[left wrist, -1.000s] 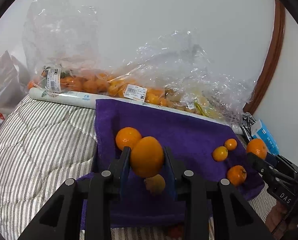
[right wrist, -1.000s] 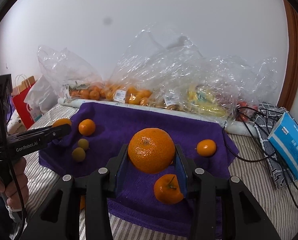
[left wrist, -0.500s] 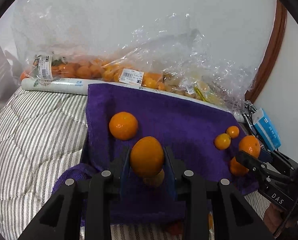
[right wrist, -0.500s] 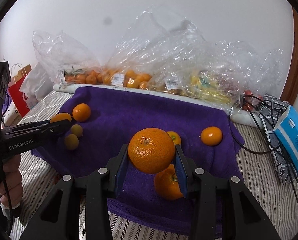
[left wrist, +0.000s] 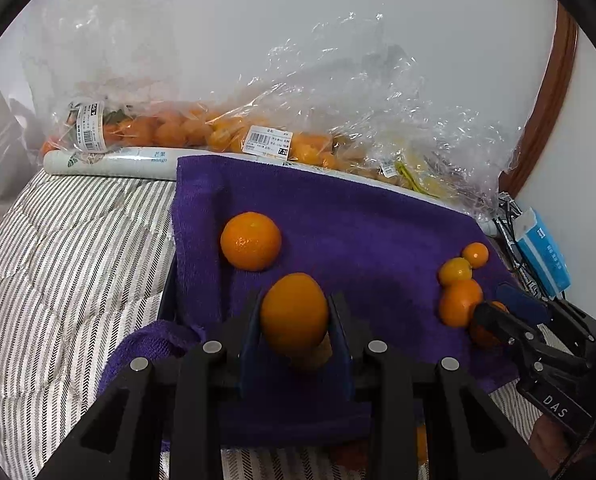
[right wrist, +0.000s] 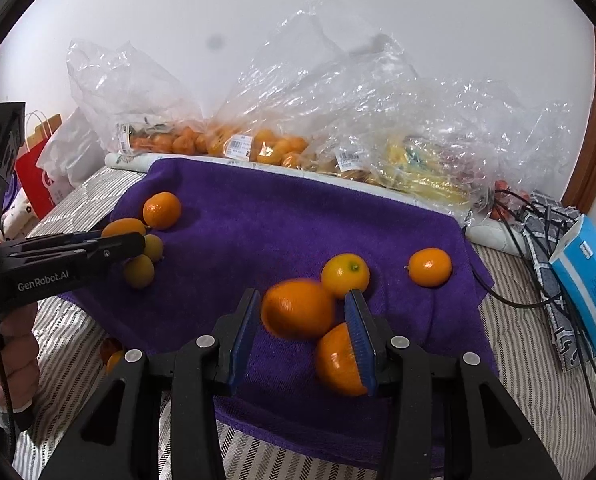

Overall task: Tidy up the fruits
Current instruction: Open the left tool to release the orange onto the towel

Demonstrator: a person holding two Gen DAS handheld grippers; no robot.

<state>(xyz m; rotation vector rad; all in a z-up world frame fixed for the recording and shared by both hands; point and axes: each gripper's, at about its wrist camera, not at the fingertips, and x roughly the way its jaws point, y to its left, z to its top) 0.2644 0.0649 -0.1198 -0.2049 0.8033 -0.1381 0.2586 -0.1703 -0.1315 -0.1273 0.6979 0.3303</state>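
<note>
Two views tell different stories. In the left wrist view, the left gripper stays clamped on an oval orange fruit, its blue-padded fingers pressed to both sides as they were a second ago. What has changed is the ground under it: the purple terry towel now fills more of the frame, and the round orange mandarin that sat just behind the held fruit now lies apart from it, further up and to the left. A small yellowish fruit peeks out beneath the held one. At the right edge the black right gripper has come further in and sits among a cluster of small orange fruits, partly hiding one of them.

In the right wrist view the change is plain. The right gripper, which was clamped on a large round dimpled orange half a second ago, now has its fingers spread, with a gap on each side of the fruit. The orange is motion-blurred and sits low on the towel, touching a yellow-orange citrus behind it and another orange fruit by the right finger. A small mandarin lies further right. At the left, the left gripper reaches over two small greenish-yellow fruits.
</note>
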